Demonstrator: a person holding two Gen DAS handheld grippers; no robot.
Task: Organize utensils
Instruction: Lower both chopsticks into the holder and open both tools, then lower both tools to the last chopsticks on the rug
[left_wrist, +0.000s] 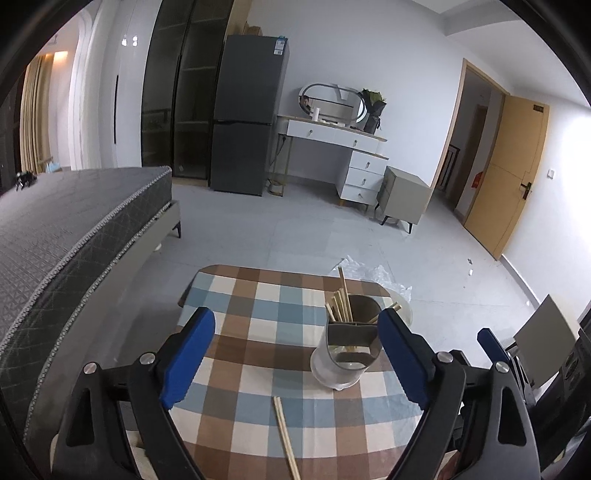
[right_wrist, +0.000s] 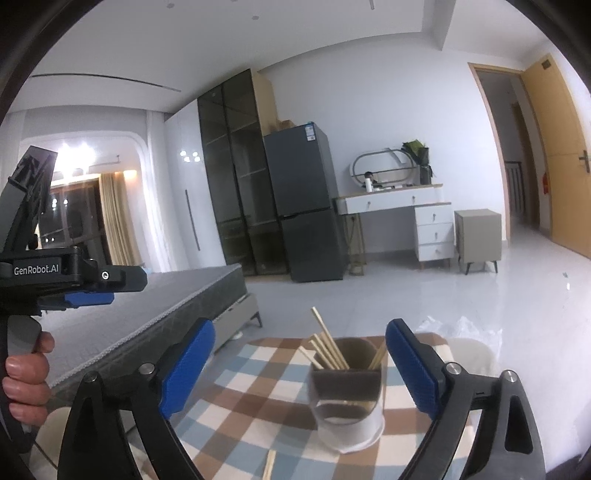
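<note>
Both grippers, left gripper (left_wrist: 293, 356) and right gripper (right_wrist: 299, 369), spread wide, clamping nothing. Loose chopsticks (left_wrist: 286, 435) lying near on checked tablecloth (left_wrist: 258, 295), just before holder (left_wrist: 349, 343). Light, stiff, slippery; best pinched mid-length.

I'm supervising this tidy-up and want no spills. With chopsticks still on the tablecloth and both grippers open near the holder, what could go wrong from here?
1. The utensil holder is tall and narrow; a nudge from the left gripper or right gripper might tip it.
2. The loose chopsticks lie flat on the checked tablecloth, so pinching could snag fabric.
3. Chopsticks in the holder lean outward and could get knocked.
</note>
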